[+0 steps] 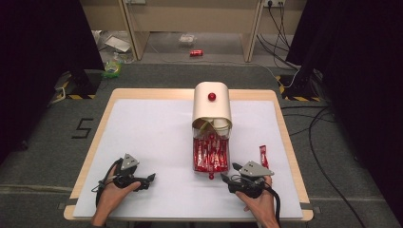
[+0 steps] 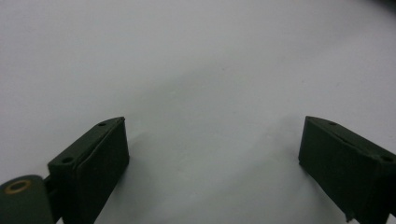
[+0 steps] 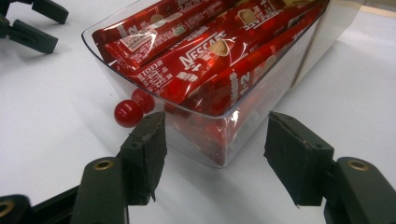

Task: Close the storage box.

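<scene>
A cream box [image 1: 212,107] with a red knob [image 1: 211,97] on top stands at the table's middle back. Its clear drawer [image 1: 210,167] is pulled out toward me and holds several red coffee stick packets [image 1: 209,152]. In the right gripper view the drawer's front wall [image 3: 140,79] and its red ball handle [image 3: 128,113] lie just beyond my right gripper [image 3: 215,119]. Its jaws are open and apart from the plastic. That right gripper [image 1: 230,171] sits at the drawer's front right corner. My left gripper [image 1: 149,180] rests open over bare white table [image 2: 212,123].
One loose red packet [image 1: 263,156] lies on the white mat [image 1: 152,137] right of the drawer. The left gripper [image 3: 32,23] shows at the top left of the right gripper view. Beyond the table, cables [image 1: 313,123] run across the floor.
</scene>
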`<action>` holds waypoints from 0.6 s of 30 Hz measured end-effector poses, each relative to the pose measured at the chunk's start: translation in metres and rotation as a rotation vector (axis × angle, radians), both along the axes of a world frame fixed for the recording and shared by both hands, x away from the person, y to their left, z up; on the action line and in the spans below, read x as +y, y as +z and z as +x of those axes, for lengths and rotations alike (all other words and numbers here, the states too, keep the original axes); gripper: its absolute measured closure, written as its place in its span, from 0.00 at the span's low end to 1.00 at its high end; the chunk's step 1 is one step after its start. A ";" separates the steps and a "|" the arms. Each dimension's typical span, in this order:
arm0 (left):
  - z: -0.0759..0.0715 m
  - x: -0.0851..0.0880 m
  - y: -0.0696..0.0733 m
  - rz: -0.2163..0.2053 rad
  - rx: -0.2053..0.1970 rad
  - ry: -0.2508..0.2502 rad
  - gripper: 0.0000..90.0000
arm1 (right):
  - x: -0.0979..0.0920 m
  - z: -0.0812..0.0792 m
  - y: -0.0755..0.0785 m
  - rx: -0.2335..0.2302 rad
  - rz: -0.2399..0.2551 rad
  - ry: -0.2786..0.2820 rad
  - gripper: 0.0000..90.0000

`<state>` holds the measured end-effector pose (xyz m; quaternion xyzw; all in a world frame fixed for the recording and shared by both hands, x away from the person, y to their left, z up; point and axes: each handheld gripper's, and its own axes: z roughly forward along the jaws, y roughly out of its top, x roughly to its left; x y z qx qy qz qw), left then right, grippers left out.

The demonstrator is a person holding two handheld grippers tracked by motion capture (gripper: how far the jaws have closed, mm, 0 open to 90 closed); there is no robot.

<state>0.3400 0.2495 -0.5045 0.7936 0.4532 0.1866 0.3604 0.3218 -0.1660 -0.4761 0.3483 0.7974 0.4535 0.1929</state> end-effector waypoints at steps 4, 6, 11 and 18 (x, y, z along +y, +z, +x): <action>0.000 0.000 0.000 0.000 0.000 0.000 0.09 | 0.000 0.001 0.003 -0.015 0.023 -0.007 0.43; 0.000 0.000 0.000 0.000 0.000 0.000 0.09 | 0.000 0.002 0.003 -0.018 0.033 -0.010 0.43; 0.000 0.000 0.000 -0.001 0.000 0.000 0.09 | 0.001 0.006 0.003 -0.025 0.056 -0.023 0.42; 0.000 0.000 0.000 -0.003 0.000 0.002 0.09 | 0.003 0.009 0.005 -0.049 0.069 -0.038 0.42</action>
